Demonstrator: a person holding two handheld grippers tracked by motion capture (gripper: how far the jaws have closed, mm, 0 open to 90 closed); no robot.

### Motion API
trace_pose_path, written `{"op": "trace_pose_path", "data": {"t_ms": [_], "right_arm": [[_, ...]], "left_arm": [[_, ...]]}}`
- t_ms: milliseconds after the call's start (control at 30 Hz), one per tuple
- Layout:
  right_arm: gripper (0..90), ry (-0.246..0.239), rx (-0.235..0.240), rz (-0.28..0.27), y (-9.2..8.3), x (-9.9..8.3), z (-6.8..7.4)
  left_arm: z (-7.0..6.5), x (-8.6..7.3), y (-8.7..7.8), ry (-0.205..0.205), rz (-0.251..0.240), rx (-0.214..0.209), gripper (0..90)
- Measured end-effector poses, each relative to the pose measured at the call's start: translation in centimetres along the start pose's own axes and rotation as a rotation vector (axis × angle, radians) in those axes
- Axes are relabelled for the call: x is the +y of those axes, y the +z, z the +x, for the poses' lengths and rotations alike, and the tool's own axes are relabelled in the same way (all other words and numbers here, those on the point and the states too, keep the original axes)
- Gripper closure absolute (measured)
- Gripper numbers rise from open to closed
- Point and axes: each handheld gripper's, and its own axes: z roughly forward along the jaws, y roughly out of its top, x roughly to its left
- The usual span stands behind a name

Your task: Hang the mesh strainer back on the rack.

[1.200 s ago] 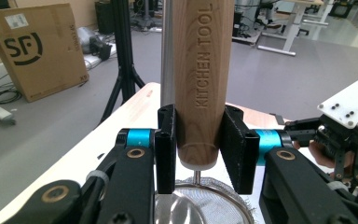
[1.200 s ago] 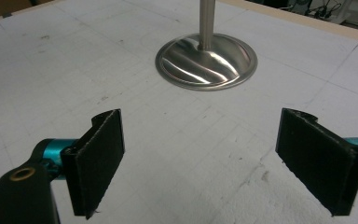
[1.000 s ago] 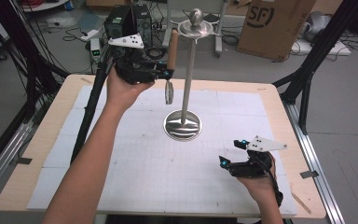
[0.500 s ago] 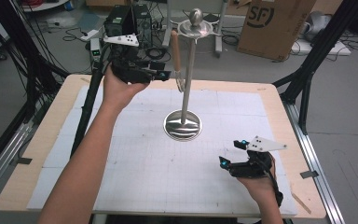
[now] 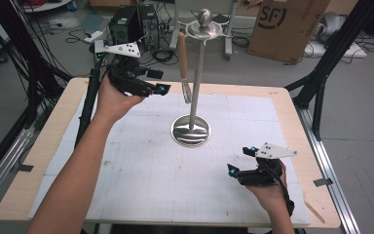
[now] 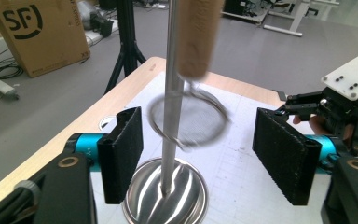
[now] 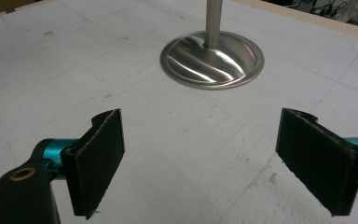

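Your left hand-held gripper (image 5: 159, 82) is up in the air, just beside the tall metal stand (image 5: 195, 73). Its pads are apart, and they have just been opening. Nothing is pressed between them. In the left gripper view, the stand's pole and the hanging tool sit in the gap in front of the pads (image 6: 121, 158), but the pads do not touch either one.

The little strainer with the wooden handle (image 5: 183, 63) hangs from the ring at the top of the stand, on the side nearest your left hand-held gripper. Its handle points up and its wire end hangs down next to the pole. It looks blurry in the left gripper view.

The stand's round shiny foot (image 5: 191, 130) rests on the white sheet (image 5: 141, 170) that covers the surface (image 5: 44, 146).

Your right hand-held gripper (image 5: 237, 161) sits low, near the surface, on the side of the stand closest to you and well apart from its foot. Its pads (image 7: 98, 158) are wide apart with nothing between them, and they point toward the stand's foot.
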Motion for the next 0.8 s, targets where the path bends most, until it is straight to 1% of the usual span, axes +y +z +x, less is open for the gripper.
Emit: {"op": "trace_pose_path", "data": {"t_ms": [133, 200, 367, 433, 533, 633, 700, 800], "right_arm": [[14.2, 0.0, 0.001, 0.004, 0.1, 0.0, 0.0], [14.3, 0.001, 0.001, 0.005, 0.1, 0.0, 0.0], [14.3, 0.004, -0.003, -0.001, -0.1, 0.0, 0.0], [14.3, 0.003, -0.002, -0.001, 0.0, -0.1, 0.0], [14.3, 0.001, 0.002, 0.01, 0.3, -0.1, 0.1], [14.3, -0.003, 0.005, 0.014, 0.4, -0.1, 0.2], [14.3, -0.001, 0.005, 0.012, 0.4, -0.1, 0.2], [14.3, -0.003, 0.004, 0.015, 0.4, -0.1, 0.2]], "left_arm": [[0.0, -0.5, -0.4, -0.002, -0.002, -0.005, 30.1], [0.0, -0.8, -0.4, -0.002, -0.005, -0.016, 28.4], [-0.5, -1.6, -0.8, 0.016, 0.024, -0.015, 23.3], [-0.6, -1.8, -1.0, 0.012, 0.022, -0.013, 21.4], [-0.7, -2.2, -1.7, 0.007, 0.01, 0.001, 17.5], [-0.7, -2.6, -2.3, 0.006, 0.004, 0.001, 16.8], [-0.5, -2.9, -2.8, -0.001, -0.001, 0.017, 15.3], [-0.4, -3.3, -3.5, -0.009, -0.006, 0.026, 13.5]]}}
